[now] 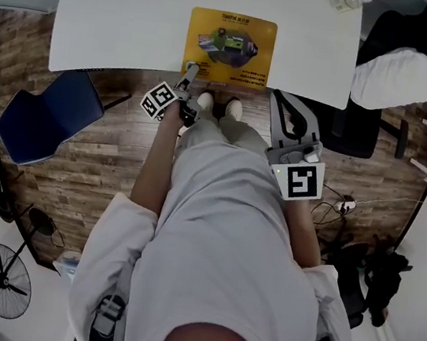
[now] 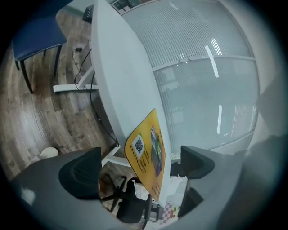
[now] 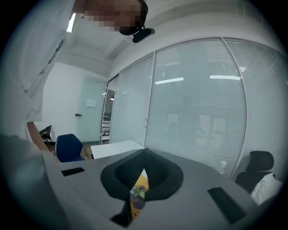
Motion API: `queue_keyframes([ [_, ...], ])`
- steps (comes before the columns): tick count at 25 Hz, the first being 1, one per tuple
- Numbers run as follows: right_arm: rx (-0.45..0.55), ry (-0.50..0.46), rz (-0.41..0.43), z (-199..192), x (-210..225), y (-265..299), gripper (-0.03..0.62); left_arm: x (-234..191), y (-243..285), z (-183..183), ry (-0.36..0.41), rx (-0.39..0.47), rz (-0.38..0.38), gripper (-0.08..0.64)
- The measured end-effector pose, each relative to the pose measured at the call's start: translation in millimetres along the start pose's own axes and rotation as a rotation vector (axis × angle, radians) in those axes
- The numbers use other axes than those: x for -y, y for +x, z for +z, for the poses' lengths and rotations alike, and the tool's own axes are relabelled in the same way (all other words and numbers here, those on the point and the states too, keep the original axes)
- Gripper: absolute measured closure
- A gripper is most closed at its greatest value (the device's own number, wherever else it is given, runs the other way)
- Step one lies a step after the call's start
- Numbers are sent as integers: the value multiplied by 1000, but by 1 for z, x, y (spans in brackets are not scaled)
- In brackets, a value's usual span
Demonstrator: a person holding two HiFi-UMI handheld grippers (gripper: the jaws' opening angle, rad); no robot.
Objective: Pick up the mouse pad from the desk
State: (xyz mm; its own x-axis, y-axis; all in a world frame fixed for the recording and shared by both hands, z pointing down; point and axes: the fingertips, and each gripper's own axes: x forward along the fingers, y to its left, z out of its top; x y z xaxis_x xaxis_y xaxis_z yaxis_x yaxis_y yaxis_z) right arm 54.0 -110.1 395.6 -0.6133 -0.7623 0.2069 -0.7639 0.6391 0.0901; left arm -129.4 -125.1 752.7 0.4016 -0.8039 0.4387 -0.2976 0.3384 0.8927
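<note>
Mouse pad, yellow, printed: lies flat on the white desk at the middle of its near edge, with neither gripper on it. Only the head view places both tools, the left gripper with its tips at the desk edge near the pad's left corner and the right gripper lower and to the pad's right. Left gripper view: jaws spread wide, empty, pad seen beyond them. Right gripper view: jaws drawn together, gripping nothing, a yellow sliver showing through the slit.
</note>
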Motion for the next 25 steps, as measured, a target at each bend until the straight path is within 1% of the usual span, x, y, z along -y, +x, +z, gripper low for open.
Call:
queue_keyframes([
  [4,-16,4,-7,-3,0,2,592,-10,4,2,-69,7,-15,60],
  [6,-22,-2,-8,-3,-2,2,592,-12,7,4,-116,15,-44,77],
  [8,-26,-13,-4,-1,-5,2,592,-14,8,5,-159,19,-79,112],
  [10,-30,-19,-4,1,-6,3,592,-16,8,6,-180,14,-89,173],
  [11,-31,-20,-5,1,-6,3,592,-17,8,6,-185,13,-89,201],
  [14,-32,-18,-10,1,-7,4,592,-23,8,5,-191,13,-87,227],
  [18,-33,-19,-11,1,-7,6,592,-24,8,4,-207,7,-96,311],
  [20,-36,-22,-12,-1,-8,7,592,-23,8,3,-212,-4,-110,333],
  [21,-37,-22,-13,-1,-8,7,592,-23,8,2,-215,-8,-113,360],
  [24,-40,-19,-12,-3,-10,8,592,-25,7,0,-208,-12,-106,426],
  [25,-39,-19,-11,-2,-11,8,592,-24,6,0,-202,-11,-107,434],
])
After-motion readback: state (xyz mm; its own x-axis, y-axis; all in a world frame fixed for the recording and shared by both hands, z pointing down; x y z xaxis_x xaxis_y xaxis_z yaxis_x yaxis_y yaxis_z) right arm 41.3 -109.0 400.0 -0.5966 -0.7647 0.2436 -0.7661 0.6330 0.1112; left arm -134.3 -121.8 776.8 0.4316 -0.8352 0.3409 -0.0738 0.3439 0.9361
